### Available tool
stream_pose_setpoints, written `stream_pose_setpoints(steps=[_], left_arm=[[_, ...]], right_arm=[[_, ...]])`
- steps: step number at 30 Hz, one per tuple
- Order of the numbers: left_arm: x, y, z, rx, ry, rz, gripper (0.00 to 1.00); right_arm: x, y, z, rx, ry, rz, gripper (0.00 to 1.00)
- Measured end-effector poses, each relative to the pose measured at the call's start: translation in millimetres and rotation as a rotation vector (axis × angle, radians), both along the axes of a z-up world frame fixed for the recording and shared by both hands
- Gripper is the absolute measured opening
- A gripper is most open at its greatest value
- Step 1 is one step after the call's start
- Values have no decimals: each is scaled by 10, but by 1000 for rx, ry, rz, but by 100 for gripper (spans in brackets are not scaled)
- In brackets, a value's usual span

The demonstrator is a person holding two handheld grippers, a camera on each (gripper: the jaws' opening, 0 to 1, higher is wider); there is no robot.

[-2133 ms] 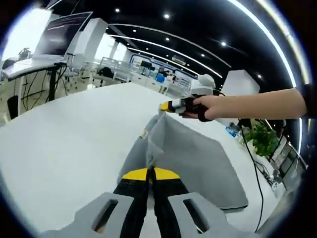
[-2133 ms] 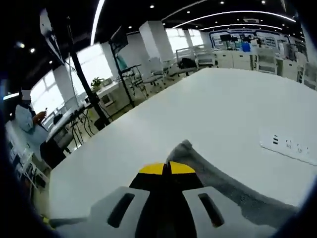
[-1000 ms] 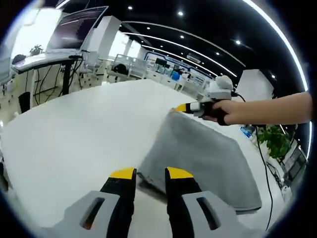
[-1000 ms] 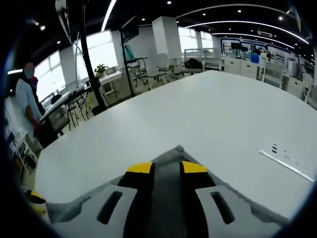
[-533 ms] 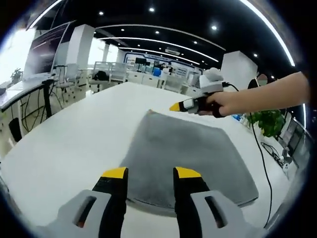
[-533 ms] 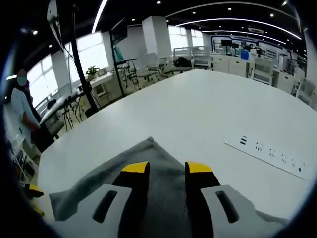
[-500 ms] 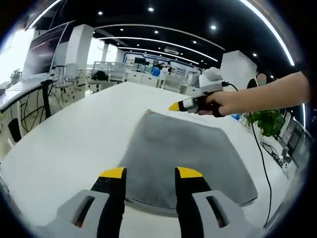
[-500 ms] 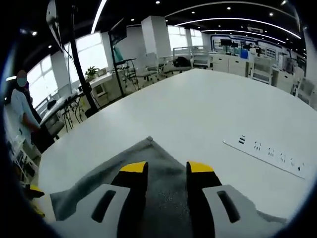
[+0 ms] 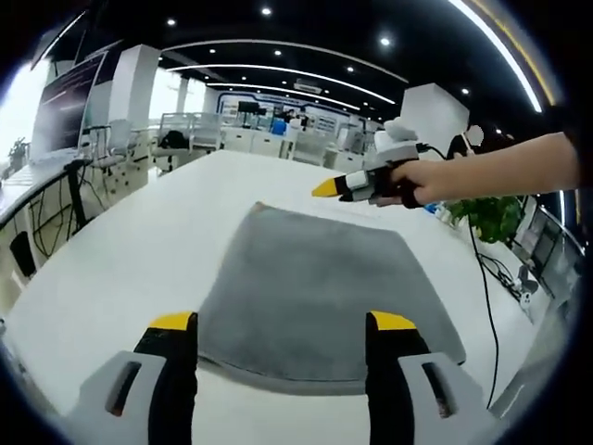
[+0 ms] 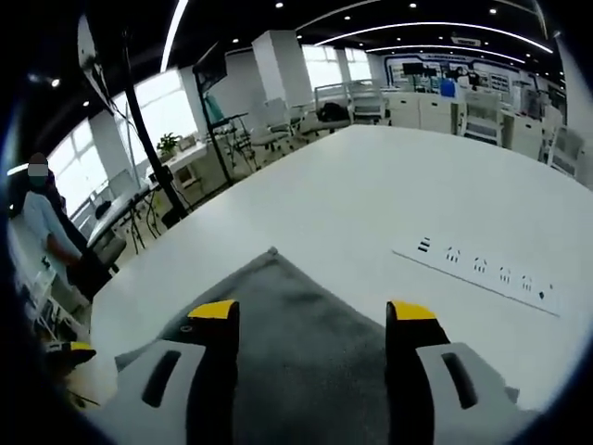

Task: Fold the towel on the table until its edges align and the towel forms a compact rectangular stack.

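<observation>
Left gripper view: left claw (image 9: 283, 324) wide apart, nothing between jaws, hovering over near edge of gray towel (image 9: 315, 287). Towel lies flat on white surface (image 9: 139, 250), folded to roughly rectangular shape w/ near edge showing stacked layers. Right claw (image 9: 326, 189) comes in from the right, held by a hand (image 9: 408, 181), yellow tips above the towel's far side, not touching it; can't tell jaw gap from this angle. Potted plant (image 9: 486, 218) behind the arm, black cable (image 9: 482, 306) trailing off surface's right edge.

Right gripper view: right claw (image 10: 310, 315) wide apart, empty, above towel (image 10: 296, 324); towel corner points away between the jaws. White power strip (image 10: 477, 264) lies on surface (image 10: 371, 195) to the right, apart from towel. Person (image 10: 46, 232) stands far left, bkgd office desks + chairs.
</observation>
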State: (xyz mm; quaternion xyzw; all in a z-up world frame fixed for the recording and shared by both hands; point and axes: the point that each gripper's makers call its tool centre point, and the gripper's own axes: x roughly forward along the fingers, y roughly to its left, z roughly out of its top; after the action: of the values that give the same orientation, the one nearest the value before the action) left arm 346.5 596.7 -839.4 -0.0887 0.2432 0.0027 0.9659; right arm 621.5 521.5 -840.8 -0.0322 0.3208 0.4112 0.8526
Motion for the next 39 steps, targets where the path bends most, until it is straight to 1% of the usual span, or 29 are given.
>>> stream_pose_setpoints(steps=[5,10,16,19,22,33,37,39], left_arm=[[7,-145,34,9,2,-37,84],[23,-296,58,10,1,-69,85],[21,-536,131,18,2,-120,85],[19,-633,112,23,8,-148,85],[26,-789,134,18,7,-188,85],[89,-1289,129,26,16,-301,85],[103,-1408,112,28,26,-330,85],[107,-1489,96,31,33,-358,84]], right_arm=[[-8,-183,100,4,0,-17,67],[1,-405,175,-2,-5,-39,67],[-18,-660,228,-9,-9,-62,66],[-22,-818,206,-10,-1,-83,66],[-29,-936,192,-6,7,-102,65],[-38,-1497,101,-22,25,-164,64],[-32,-1652,64,-29,31,-177,63],[-20,-1729,39,-30,34,-187,63]])
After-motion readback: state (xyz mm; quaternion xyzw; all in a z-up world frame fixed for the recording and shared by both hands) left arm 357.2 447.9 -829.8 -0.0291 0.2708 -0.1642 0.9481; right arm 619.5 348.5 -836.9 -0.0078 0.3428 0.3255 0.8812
